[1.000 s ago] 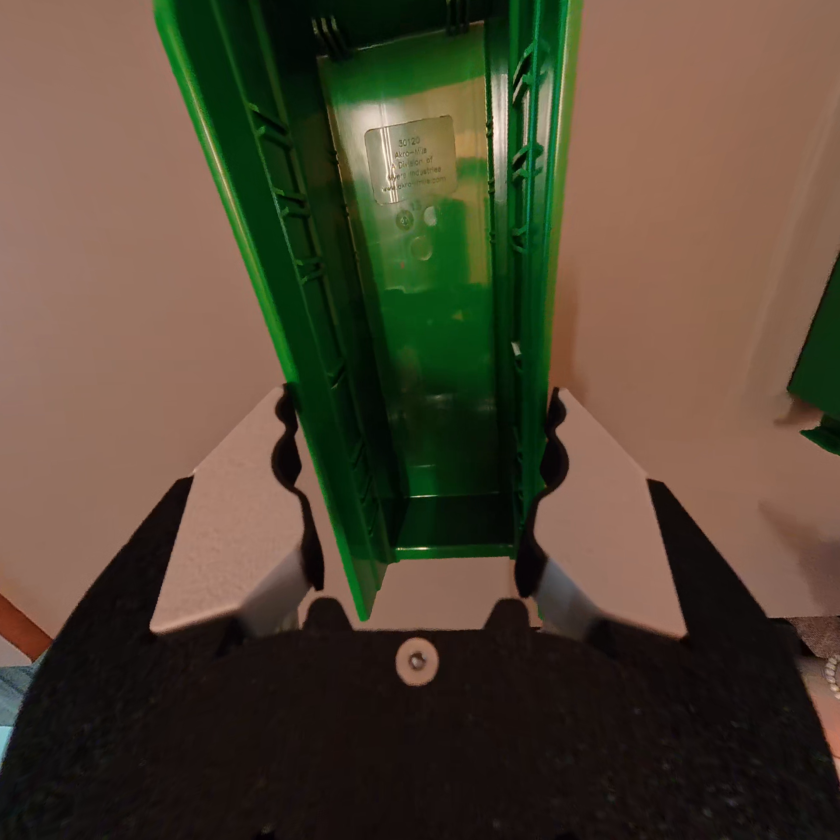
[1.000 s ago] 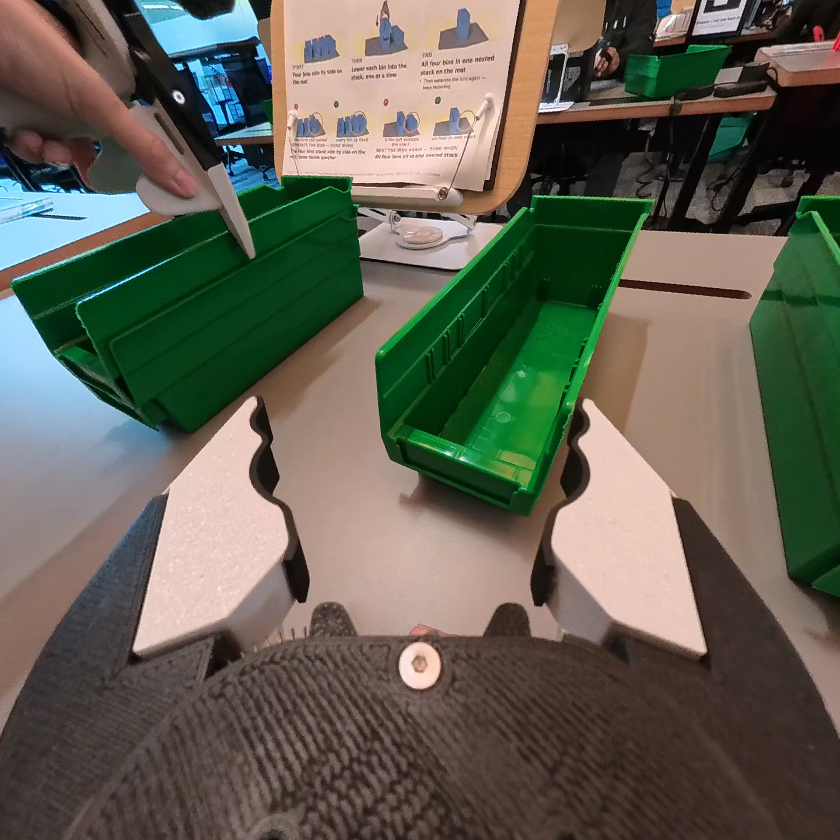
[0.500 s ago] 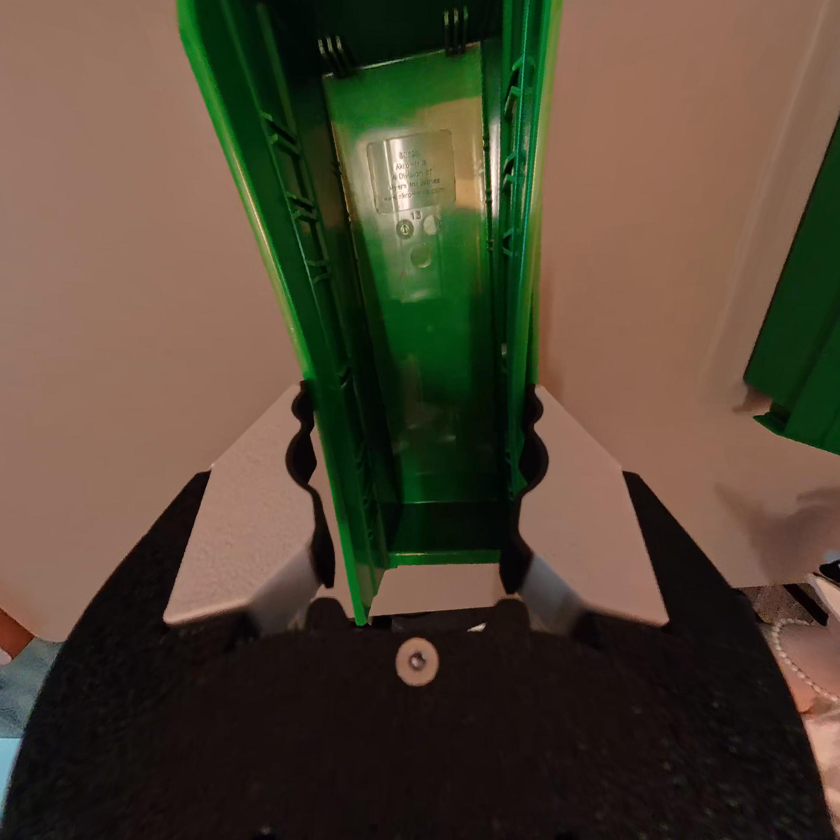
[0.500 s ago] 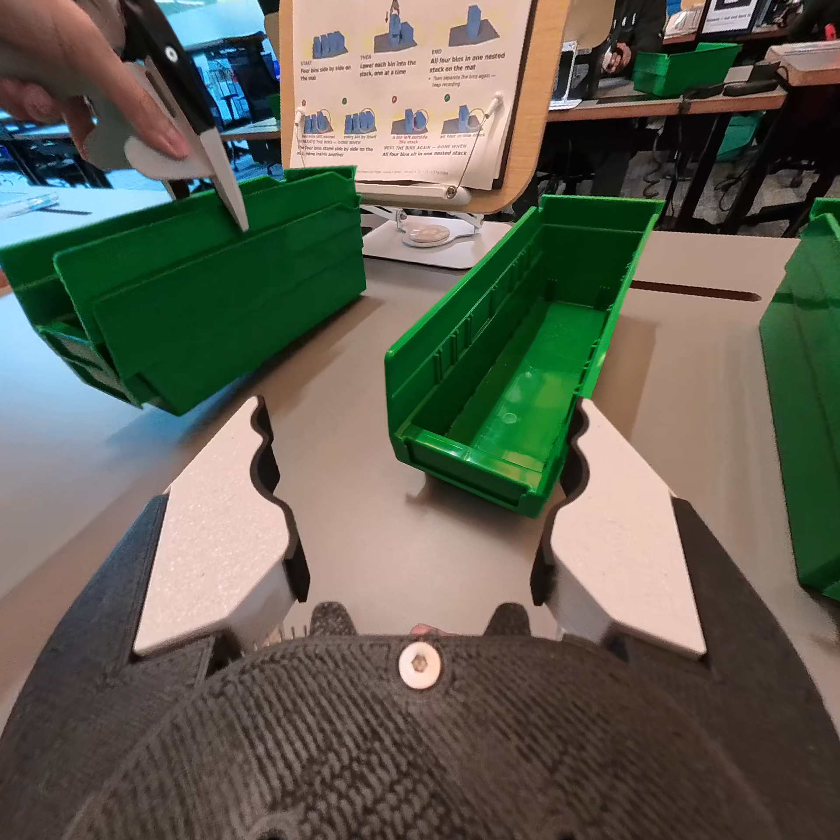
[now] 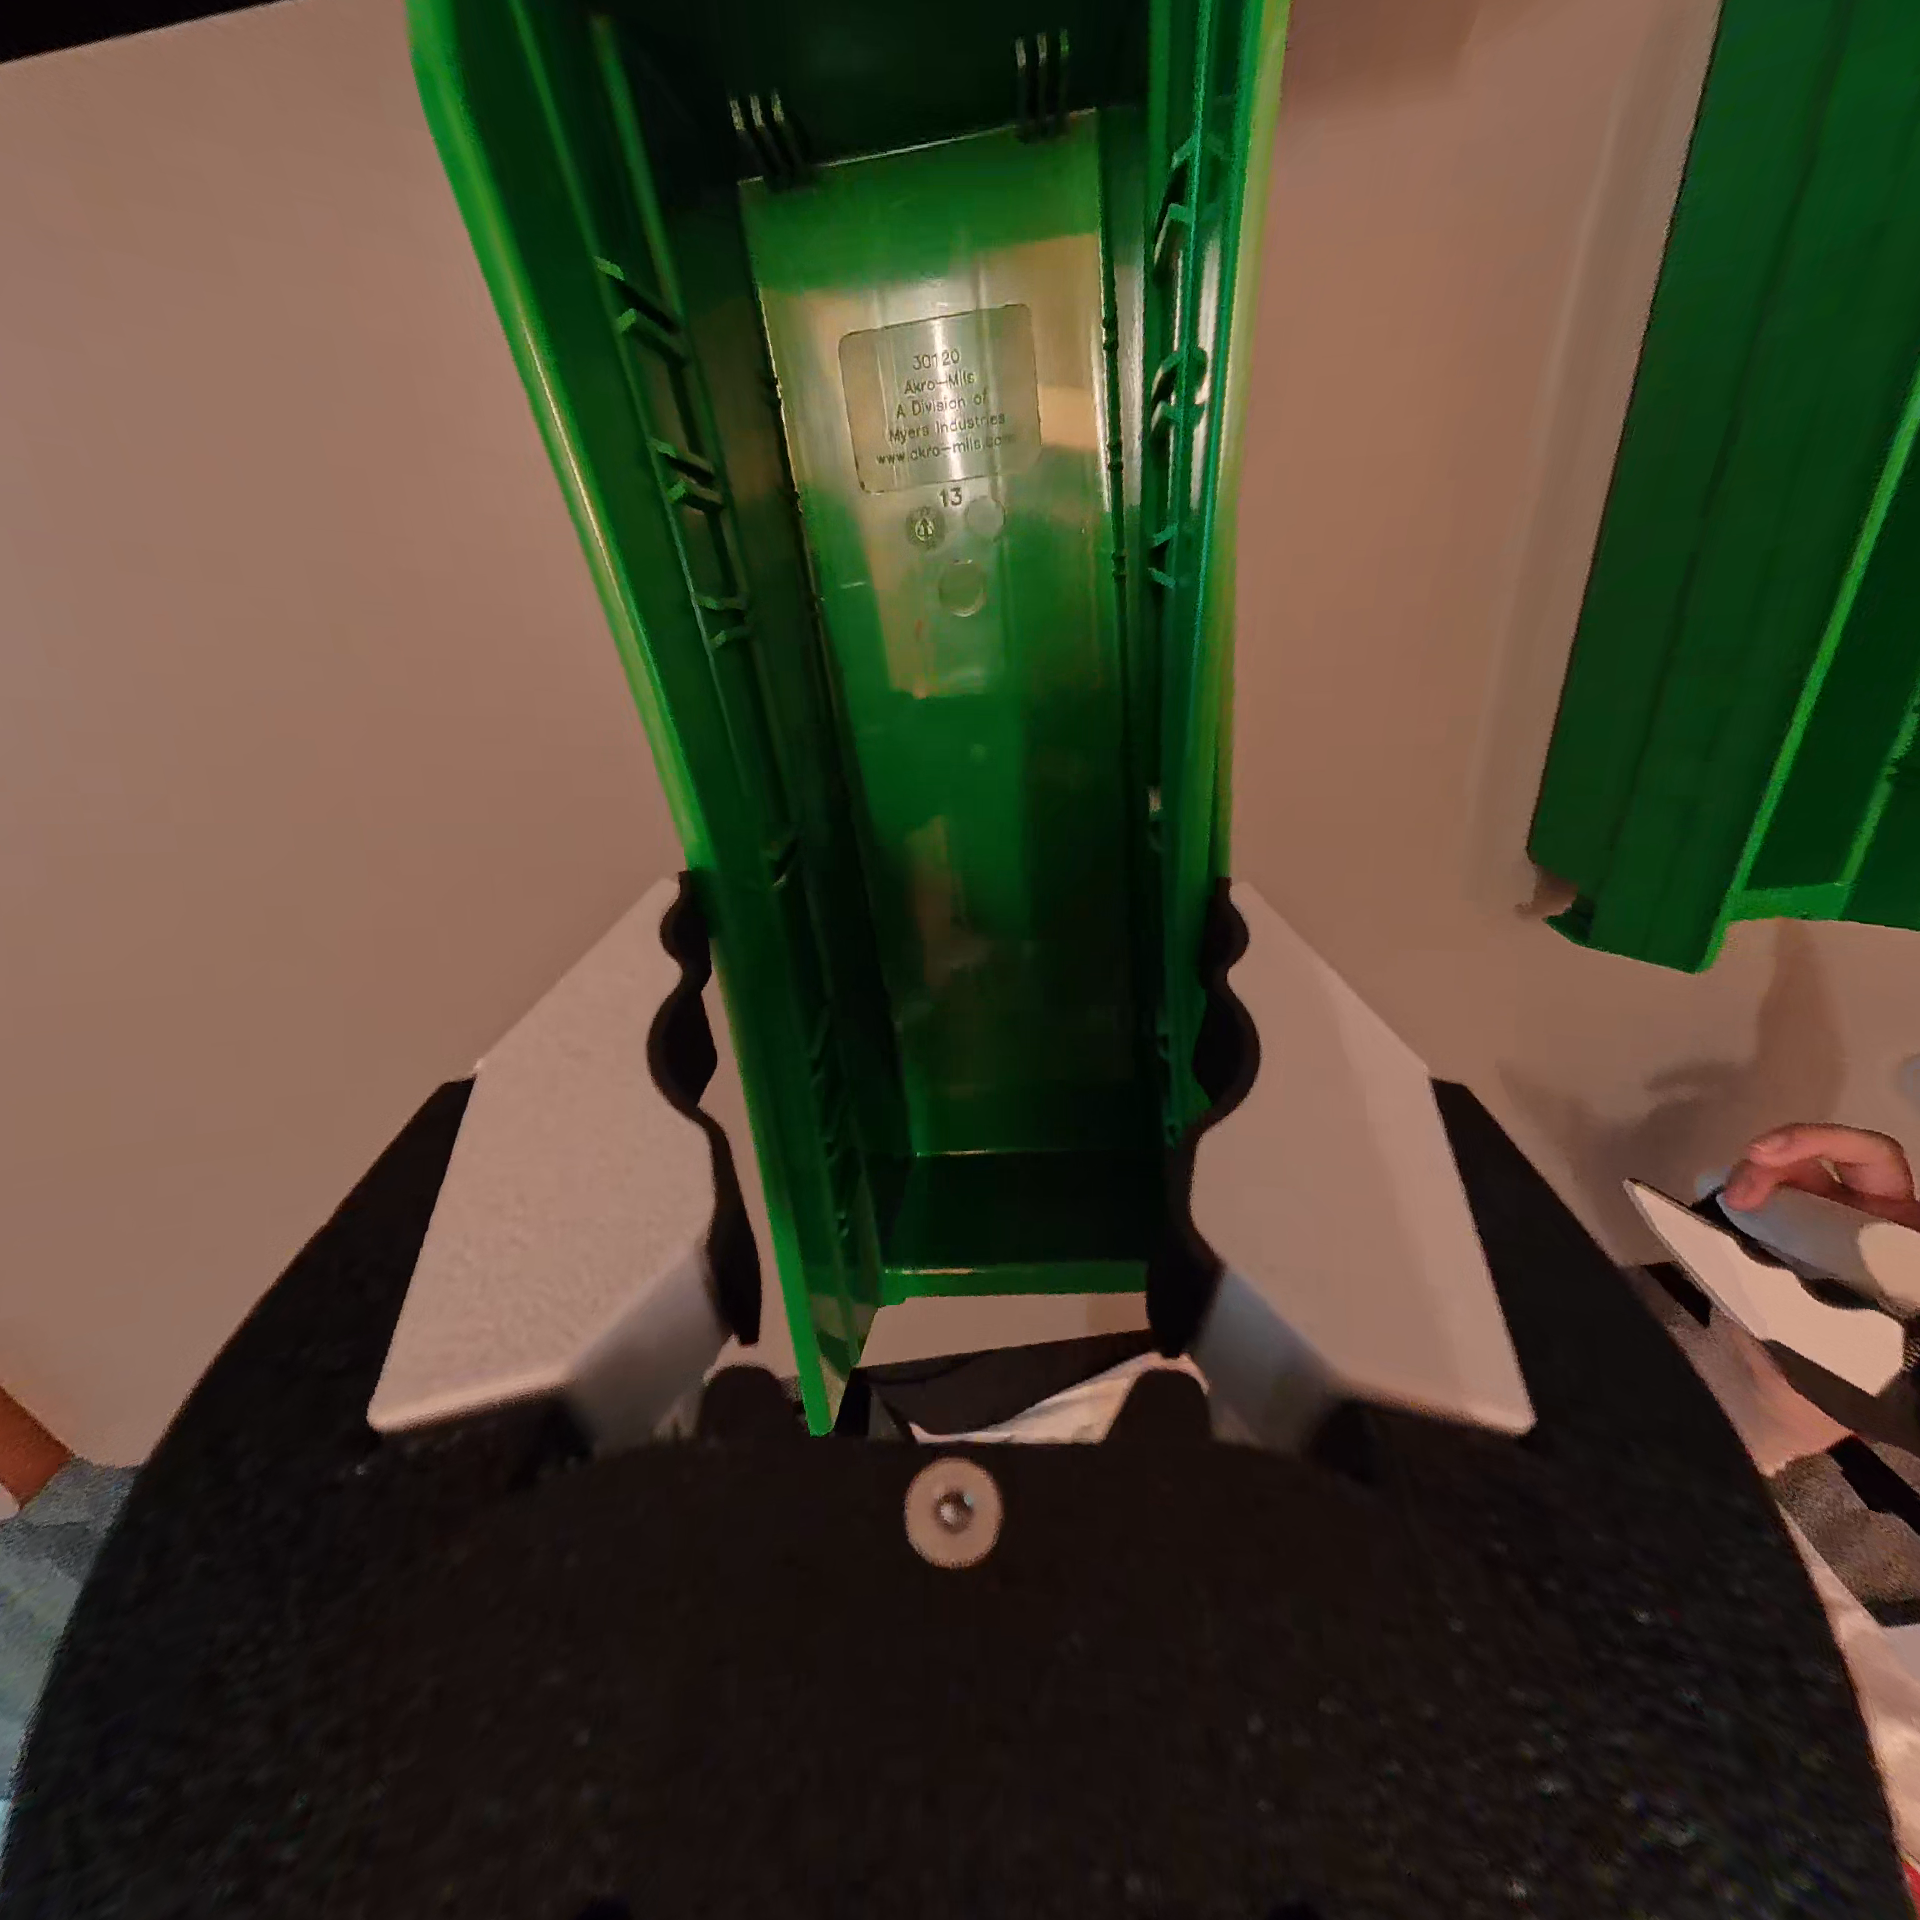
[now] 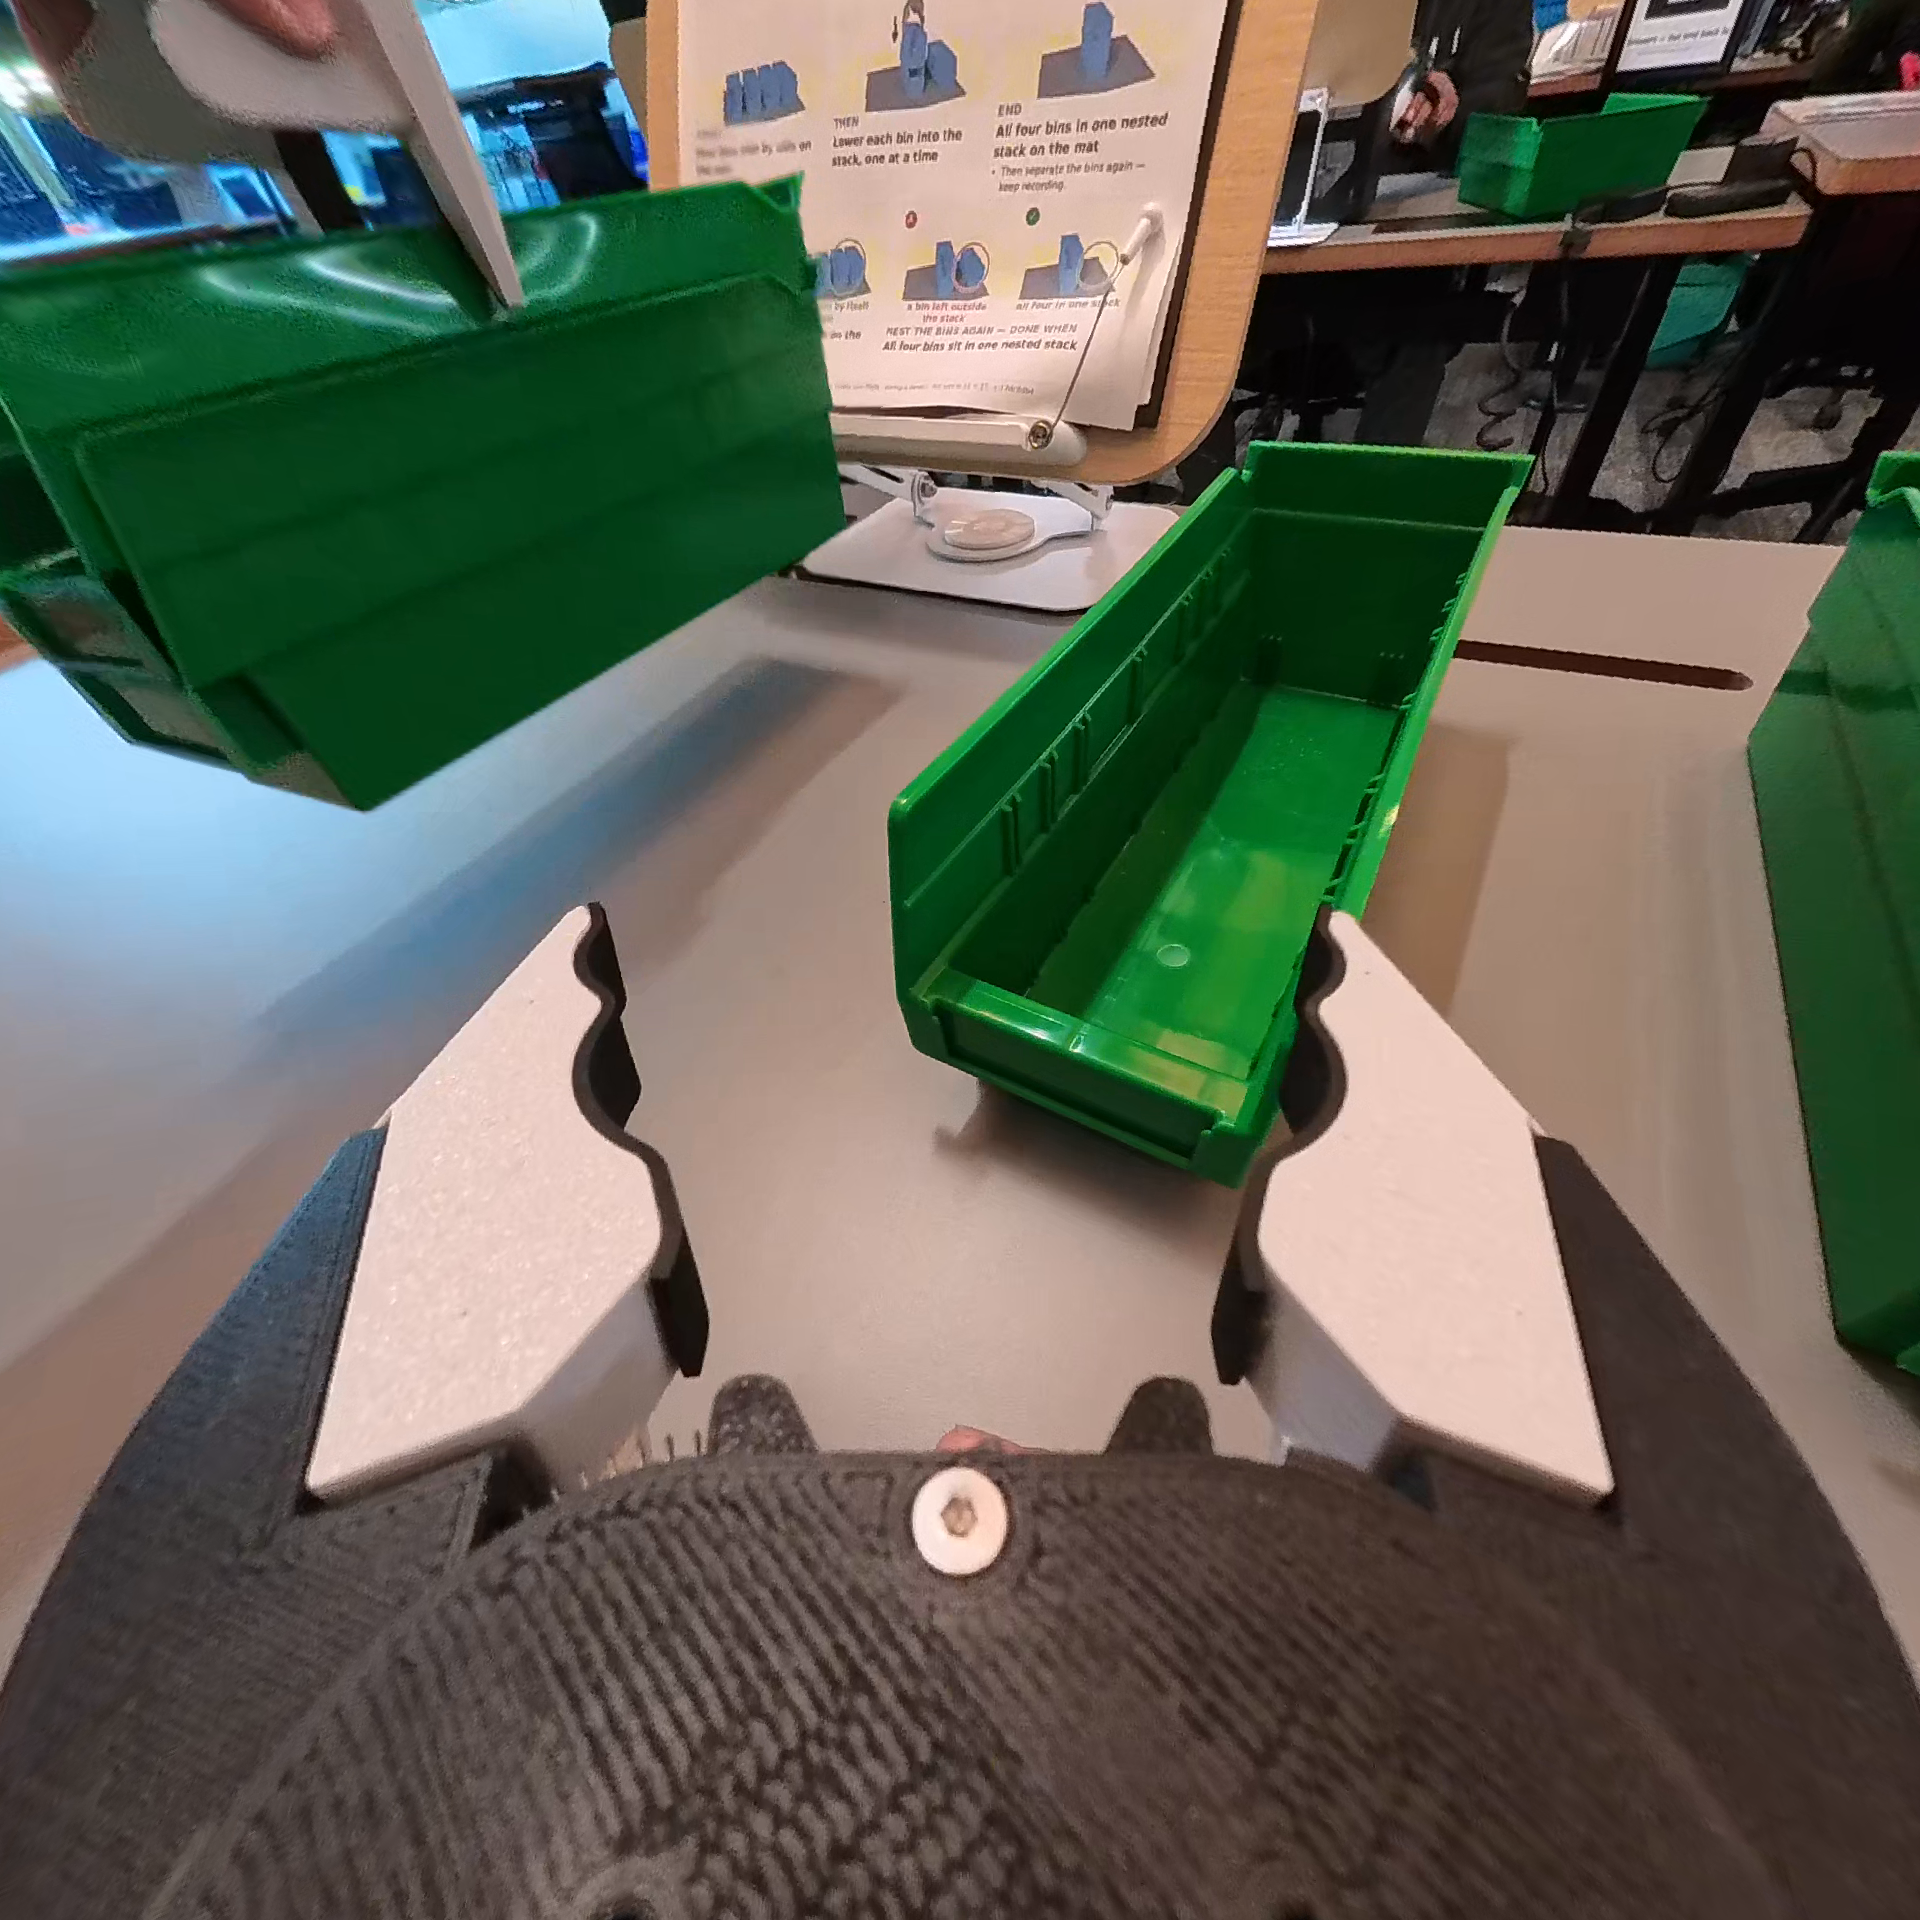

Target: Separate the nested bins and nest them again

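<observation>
My left gripper (image 5: 956,914) is shut across the two long walls of a green bin (image 5: 966,727), the top one of a nested stack. In the right wrist view that stack (image 6: 436,540) hangs tilted in the air above the grey table (image 6: 312,1039), with a left gripper finger (image 6: 457,208) on its upper rim. A single empty green bin (image 6: 1195,831) stands on the table; it also shows in the left wrist view (image 5: 1745,520). My right gripper (image 6: 966,925) is open and empty, low over the table just in front of that bin's near end.
Another green bin (image 6: 1849,935) stands at the right edge. An instruction sheet on a wooden stand (image 6: 987,208) is at the back of the table. Desks and another green bin (image 6: 1569,145) stand beyond. The right gripper and a hand (image 5: 1766,1278) show at lower right.
My left jaws have closed onto the bin's walls. The stack has risen off the table and moved right, nearer the single bin. The right gripper has barely moved.
</observation>
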Demonstrator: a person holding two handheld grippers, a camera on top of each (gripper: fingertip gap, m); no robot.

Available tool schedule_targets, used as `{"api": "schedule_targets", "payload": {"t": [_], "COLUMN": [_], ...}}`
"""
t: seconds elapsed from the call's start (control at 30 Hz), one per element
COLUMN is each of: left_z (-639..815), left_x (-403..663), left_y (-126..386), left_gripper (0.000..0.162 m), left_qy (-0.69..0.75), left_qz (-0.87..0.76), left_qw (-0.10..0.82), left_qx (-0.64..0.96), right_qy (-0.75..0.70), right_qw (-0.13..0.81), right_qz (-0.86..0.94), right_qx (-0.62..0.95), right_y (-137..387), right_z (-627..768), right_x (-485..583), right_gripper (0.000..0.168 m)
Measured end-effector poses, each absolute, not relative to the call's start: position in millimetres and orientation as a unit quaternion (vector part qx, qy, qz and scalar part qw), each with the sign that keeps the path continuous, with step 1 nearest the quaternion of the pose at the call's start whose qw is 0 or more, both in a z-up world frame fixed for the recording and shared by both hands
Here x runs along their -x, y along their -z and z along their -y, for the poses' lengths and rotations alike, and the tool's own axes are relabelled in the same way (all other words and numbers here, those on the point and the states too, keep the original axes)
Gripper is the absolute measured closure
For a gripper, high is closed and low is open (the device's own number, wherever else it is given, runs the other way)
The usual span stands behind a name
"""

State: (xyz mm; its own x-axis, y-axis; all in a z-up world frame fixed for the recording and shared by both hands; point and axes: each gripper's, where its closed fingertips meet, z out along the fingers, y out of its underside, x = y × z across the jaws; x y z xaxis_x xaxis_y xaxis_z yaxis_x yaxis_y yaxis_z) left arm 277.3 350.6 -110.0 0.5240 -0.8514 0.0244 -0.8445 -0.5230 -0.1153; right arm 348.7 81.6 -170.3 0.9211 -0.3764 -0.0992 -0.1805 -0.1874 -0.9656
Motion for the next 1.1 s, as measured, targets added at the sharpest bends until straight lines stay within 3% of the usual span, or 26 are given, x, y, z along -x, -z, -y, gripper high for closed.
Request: {"api": "schedule_targets", "payload": {"t": [0.27,0.63,0.93,1.1], "left_z": [-351.5,-344.8,-353.2,-352.9], "left_x": [-281.7,-267.8,-281.8,-275.3], "left_y": [79.9,141.9,95.4,121.9], "left_gripper": [0.068,0.07,0.07,0.073], "left_qy": [0.045,0.039,0.02,0.007], "left_qz": [-0.493,-0.481,-0.499,-0.493], "left_qw": [0.056,0.013,0.068,0.059], "left_qx": [0.867,0.876,0.864,0.868], "right_qy": [0.078,0.082,0.083,0.079], "right_qw": [0.607,0.607,0.605,0.604], "right_qz": [-0.177,-0.182,-0.176,-0.171], "right_qx": [0.771,0.769,0.772,0.774], "right_y": [173.2,172.3,172.2,172.8], "right_z": [-84.5,-79.9,-81.7,-84.7], "right_x": [-345.8,-349.5,-346.7,-342.6], "right_gripper": [0.041,0.041,0.041,0.041]}}
